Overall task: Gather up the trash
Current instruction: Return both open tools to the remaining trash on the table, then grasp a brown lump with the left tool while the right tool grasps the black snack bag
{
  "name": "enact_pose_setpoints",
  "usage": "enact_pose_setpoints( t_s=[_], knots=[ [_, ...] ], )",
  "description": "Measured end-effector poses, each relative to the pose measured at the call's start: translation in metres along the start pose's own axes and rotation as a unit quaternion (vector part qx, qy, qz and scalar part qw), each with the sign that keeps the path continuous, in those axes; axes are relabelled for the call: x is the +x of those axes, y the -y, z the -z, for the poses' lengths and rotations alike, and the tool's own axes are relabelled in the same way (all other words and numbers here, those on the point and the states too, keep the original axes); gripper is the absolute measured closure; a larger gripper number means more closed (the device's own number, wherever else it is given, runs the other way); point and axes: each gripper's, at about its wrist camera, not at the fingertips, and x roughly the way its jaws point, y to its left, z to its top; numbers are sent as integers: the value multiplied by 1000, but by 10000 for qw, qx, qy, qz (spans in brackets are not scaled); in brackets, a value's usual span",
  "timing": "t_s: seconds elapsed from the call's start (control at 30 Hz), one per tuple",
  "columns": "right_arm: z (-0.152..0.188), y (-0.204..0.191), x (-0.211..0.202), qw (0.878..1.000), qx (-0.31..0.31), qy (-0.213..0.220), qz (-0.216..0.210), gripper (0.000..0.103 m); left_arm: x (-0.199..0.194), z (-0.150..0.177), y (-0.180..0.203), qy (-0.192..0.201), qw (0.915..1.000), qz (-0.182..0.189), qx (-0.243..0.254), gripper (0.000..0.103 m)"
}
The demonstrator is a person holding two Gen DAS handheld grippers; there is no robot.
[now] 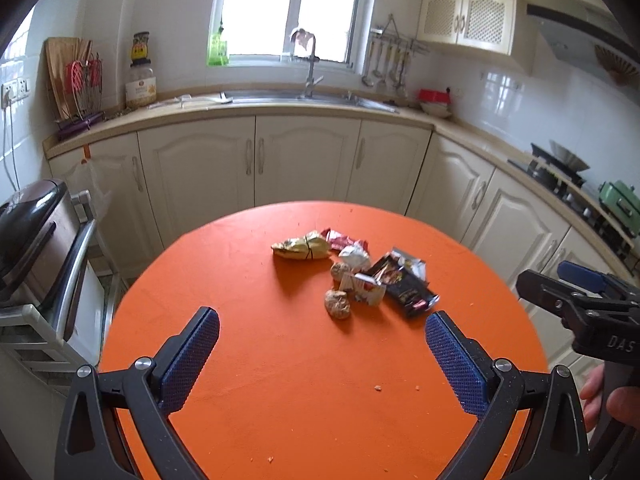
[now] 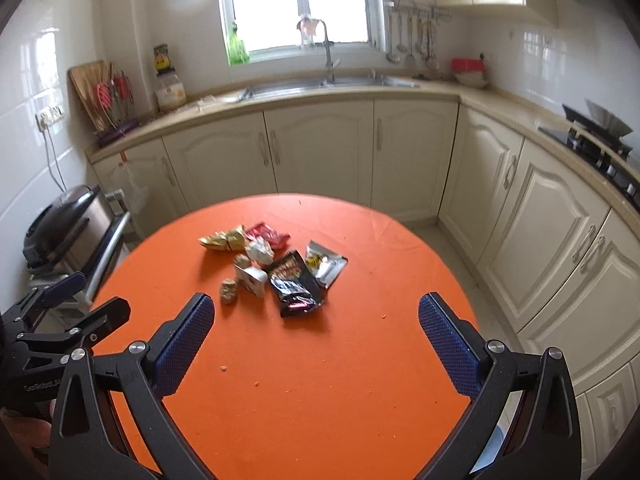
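Near the middle of the round orange table (image 1: 280,360), a little toward its far edge, lies a loose heap of trash. A gold wrapper (image 1: 302,250) sits at the heap's left end with a red wrapper (image 1: 343,239) just beside it, and a white crumpled wrapper (image 1: 355,258) touches both. Two brown crumpled balls lie nearer the front: one ball (image 1: 340,270) against the white wrapper, the other ball (image 1: 337,304) slightly apart at the near side. A small white carton (image 1: 366,288) rests between them and a black packet (image 1: 404,286), which overlaps a silver packet (image 2: 325,267) on the heap's right.

The left gripper (image 1: 322,338) hangs above the table's near half with its jaws spread wide, nothing between them. The right gripper (image 2: 316,330) is likewise released and empty, off the table's right edge in the left view. Small crumbs dot the near part of the table. Behind stand cream cabinets (image 1: 308,160), a sink (image 1: 304,98) under a window (image 1: 292,8), and a stove (image 2: 600,148) along the right counter.
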Motion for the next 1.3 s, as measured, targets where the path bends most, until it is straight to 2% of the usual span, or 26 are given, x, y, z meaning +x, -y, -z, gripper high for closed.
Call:
enact_pose_setpoints(
  t_s=[0.1, 0.27, 0.43, 0.5, 0.67, 0.7, 0.8, 0.87, 0.93, 0.97, 1.0, 1.1, 1.13, 1.17, 1.2, 1.27, 1.3],
  knots=[
    [1, 8, 44, 9994, 1, -357, 8, 0, 38, -14, 1, -223, 9997, -47, 8, 2],
    [0, 14, 94, 9976, 33, -684, -43, 0, 104, -39, 7, -610, 9980, -158, 24, 2],
    [-1, 10, 123, 9956, -155, -914, -148, 0, 166, -63, 14, -877, 9959, -228, 32, 2],
    [-1, 10, 128, 9952, -191, -952, -111, 3, 190, -72, 15, -995, 9948, -201, 37, 3],
    [-2, 20, 135, 9952, -31, -969, -161, 7, 236, -89, 15, -1136, 9932, -209, 106, 6],
    [-2, 22, 135, 9952, -29, -966, -140, 7, 246, -94, 15, -1185, 9927, -178, 103, 11],
    [-5, 21, 139, 9945, -57, -1022, -204, 7, 262, -103, 15, -1129, 9930, -222, 249, 19],
    [-6, 16, 143, 9938, -145, -1078, -244, 7, 270, -107, 14, -1087, 9932, -293, 282, 31],
    [-5, 8, 147, 9929, -226, -1126, -305, 7, 275, -112, 9, -1041, 9936, -356, 246, 49],
    [-4, 3, 150, 9923, -280, -1160, -323, 8, 278, -116, 6, -1034, 9938, -357, 210, 53],
    [-3, 0, 152, 9920, -316, -1176, -340, 10, 283, -121, 1, -1034, 9939, -346, 167, 62],
    [-1, -13, 161, 9904, -412, -1246, -421, 21, 298, -136, -14, -1057, 9940, -278, 16, 82],
    [0, -17, 162, 9907, -499, -1217, -343, 25, 302, -139, -18, -1063, 9940, -256, -23, 85],
    [0, -22, 163, 9909, -621, -1172, -241, 33, 308, -144, -22, -1064, 9940, -225, -68, 85],
    [1, -24, 164, 9912, -669, -1126, -183, 35, 315, -151, -26, -1056, 9941, -228, -108, 85],
    [1, -26, 162, 9920, -670, -1055, -165, 52, 318, -150, -29, -1015, 9945, -226, -155, 85],
    [2, -26, 161, 9921, -663, -1046, -186, 54, 324, -156, -32, -991, 9947, -204, -197, 85]
  ],
)
